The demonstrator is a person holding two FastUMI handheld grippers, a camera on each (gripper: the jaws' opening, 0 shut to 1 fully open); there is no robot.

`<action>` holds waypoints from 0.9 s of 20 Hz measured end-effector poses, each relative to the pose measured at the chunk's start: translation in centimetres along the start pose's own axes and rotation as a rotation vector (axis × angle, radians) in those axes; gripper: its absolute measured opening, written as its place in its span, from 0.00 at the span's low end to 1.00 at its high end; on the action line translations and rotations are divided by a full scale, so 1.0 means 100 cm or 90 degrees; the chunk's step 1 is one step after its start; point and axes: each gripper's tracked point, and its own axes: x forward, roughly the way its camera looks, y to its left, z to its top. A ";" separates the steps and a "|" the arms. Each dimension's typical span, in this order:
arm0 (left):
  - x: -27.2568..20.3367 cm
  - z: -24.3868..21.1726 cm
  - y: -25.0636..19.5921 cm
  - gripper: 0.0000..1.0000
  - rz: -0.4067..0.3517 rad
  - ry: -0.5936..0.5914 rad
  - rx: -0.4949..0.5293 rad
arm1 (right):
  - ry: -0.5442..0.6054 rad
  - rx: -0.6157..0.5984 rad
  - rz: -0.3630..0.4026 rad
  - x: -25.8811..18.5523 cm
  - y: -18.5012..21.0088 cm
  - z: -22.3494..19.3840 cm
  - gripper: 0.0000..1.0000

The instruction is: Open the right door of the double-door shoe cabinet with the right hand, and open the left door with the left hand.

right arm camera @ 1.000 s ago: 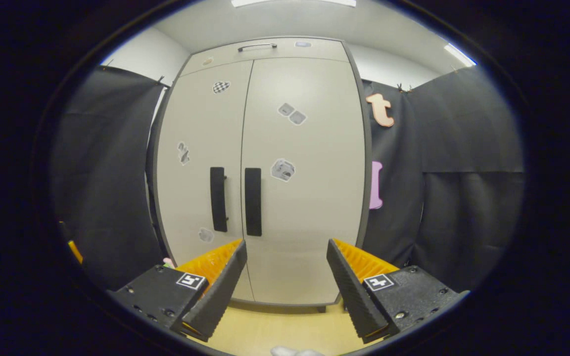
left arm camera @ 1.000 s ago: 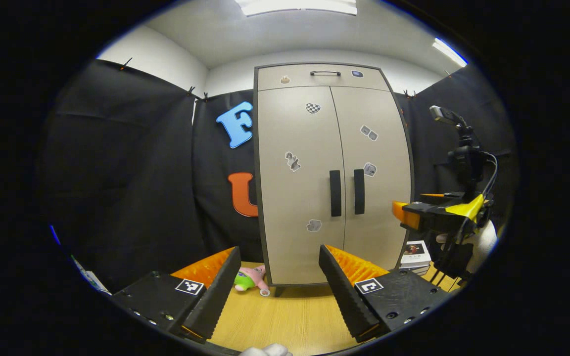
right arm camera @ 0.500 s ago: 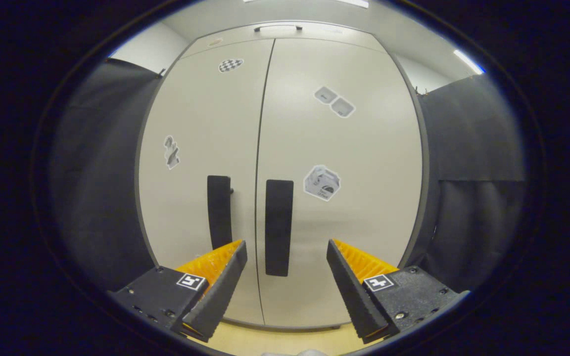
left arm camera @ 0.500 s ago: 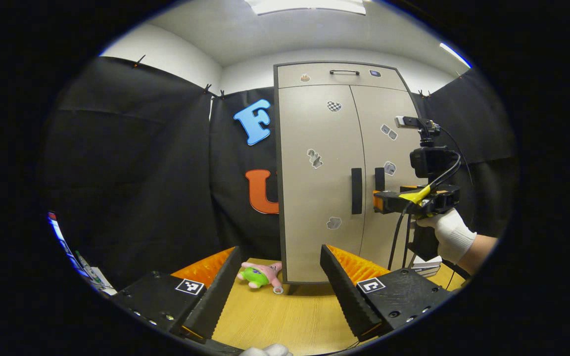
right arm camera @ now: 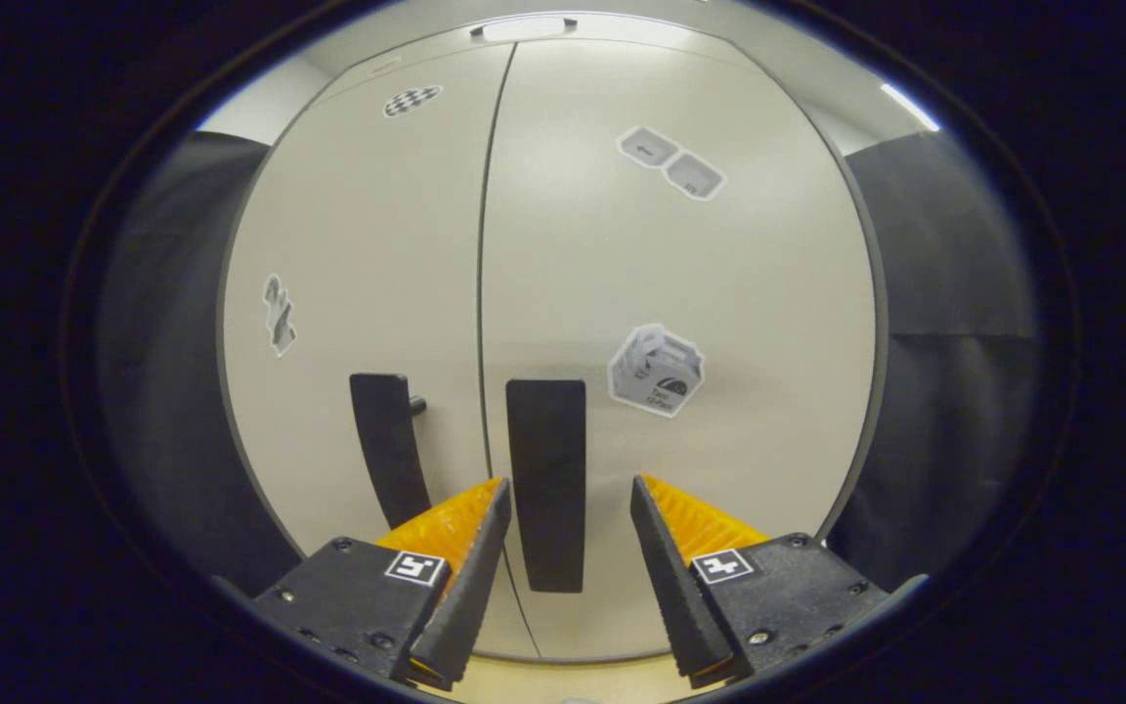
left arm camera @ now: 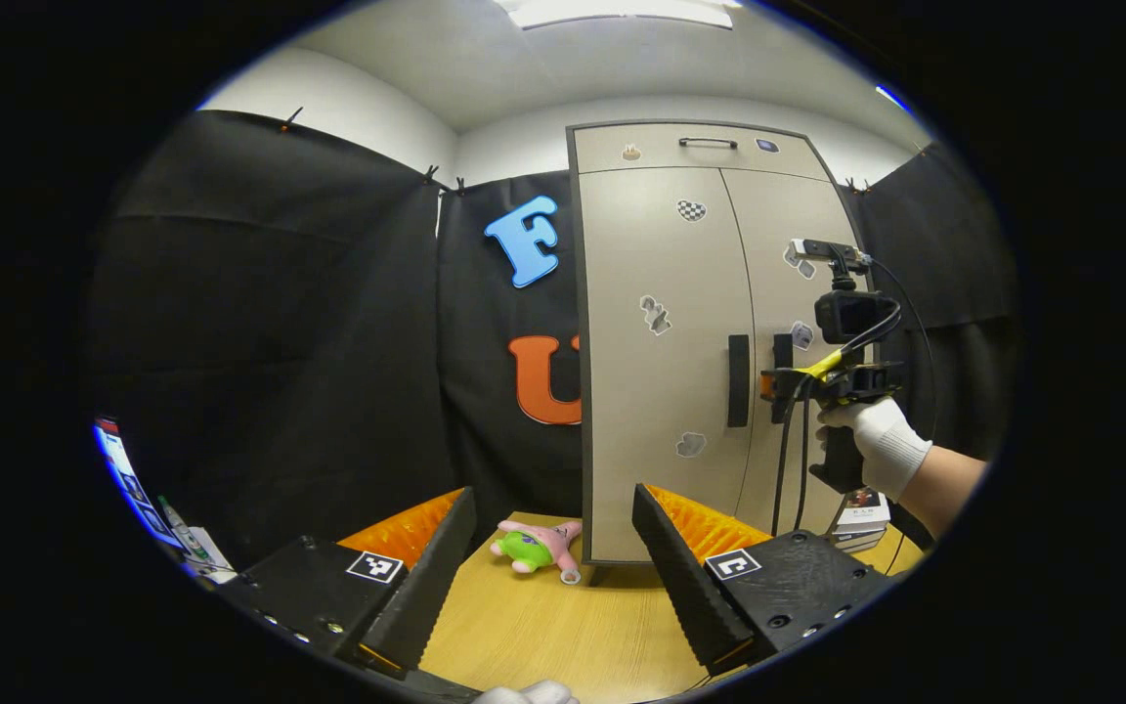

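Cabinet status: the double-door shoe cabinet [left arm camera: 680, 391] stands upright at the far edge of the wooden worktop [left arm camera: 563, 636], with both doors shut. Each door carries a vertical bar handle beside the centre seam: the left door handle [left arm camera: 738, 380] and the right door handle [right arm camera: 546, 484].

Right tool [right arm camera: 563, 577]: fingers parted at a moderate gap, one on each side of the lower part of the right door handle. In the right gripper view the fingers bracket the bar but are not yet pressing on it. In the left gripper view this tool, held in a gloved hand [left arm camera: 878, 445], sits level with the handles.

Left tool [left arm camera: 553, 577]: fingers spread wide, holding nothing, well back from the cabinet over the near part of the worktop.

Handling: the doors appear to be stiff, flat panels that would swing on outer-edge hinges; the load should be light. The bar handle looks rigid and smooth, so grip it across its width at mid to lower height and pull outward in an arc. A weak grip could slip down the bar.

Surroundings: a plush toy [left arm camera: 532, 546] lies on the worktop just beside the cabinet's left front corner, possibly within the left door's sweep. Stacked books [left arm camera: 856, 510] lie near its right side.
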 end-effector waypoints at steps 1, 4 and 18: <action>0.000 0.000 0.000 0.96 0.001 0.001 -0.001 | 0.013 -0.005 -0.006 0.005 -0.002 -0.005 0.74; 0.002 0.001 -0.001 0.96 0.001 0.000 -0.005 | 0.004 0.001 -0.025 0.006 -0.004 -0.006 0.58; -0.021 -0.002 -0.015 0.96 -0.022 0.000 -0.006 | 0.015 -0.040 0.068 -0.045 -0.013 -0.014 0.23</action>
